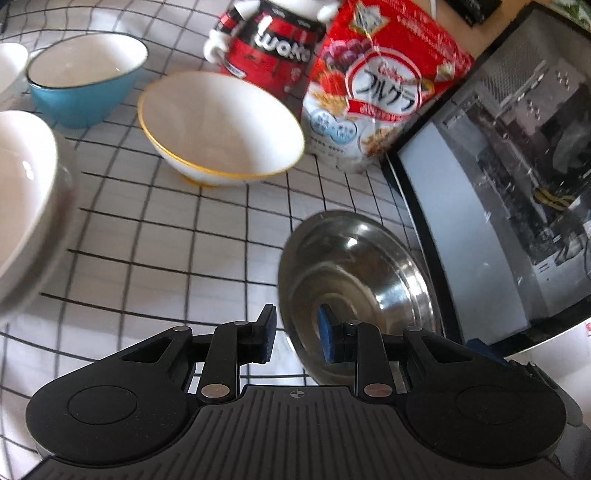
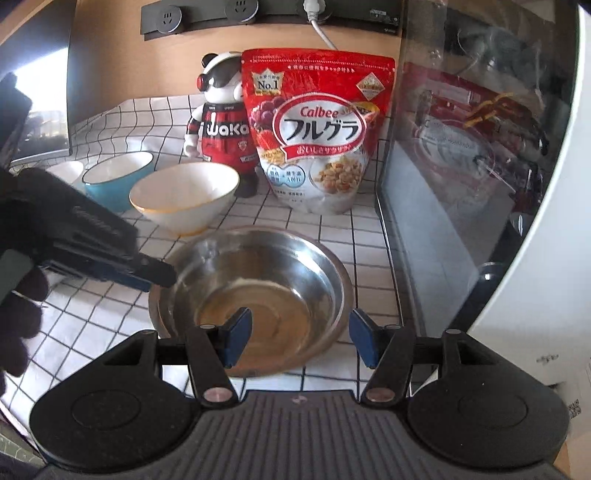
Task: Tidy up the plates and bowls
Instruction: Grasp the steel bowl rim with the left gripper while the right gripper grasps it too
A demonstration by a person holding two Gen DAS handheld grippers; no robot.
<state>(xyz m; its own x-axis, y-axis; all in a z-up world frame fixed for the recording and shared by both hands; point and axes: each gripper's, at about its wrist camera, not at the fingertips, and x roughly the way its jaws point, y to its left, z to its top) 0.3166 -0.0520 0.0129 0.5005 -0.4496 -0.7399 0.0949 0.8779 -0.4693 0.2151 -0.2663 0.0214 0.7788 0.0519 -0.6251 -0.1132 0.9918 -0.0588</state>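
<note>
A steel bowl (image 1: 354, 280) (image 2: 255, 291) rests on the checked tablecloth by the glass-doored appliance. My left gripper (image 1: 297, 338) is open with one finger on each side of the bowl's near-left rim; it also shows in the right wrist view (image 2: 155, 275) at that rim. My right gripper (image 2: 301, 341) is open and empty, just in front of the bowl. A white bowl with a yellow rim (image 1: 218, 125) (image 2: 184, 195), a blue bowl (image 1: 83, 85) (image 2: 116, 177) and a white bowl (image 1: 22, 192) stand further left.
A red cereal bag (image 1: 384, 88) (image 2: 317, 129) and a red-and-white robot figure (image 1: 266, 48) (image 2: 221, 122) stand behind the bowls. The appliance door (image 1: 498, 206) (image 2: 472, 177) borders the right side. A wall with sockets (image 2: 236, 11) is at the back.
</note>
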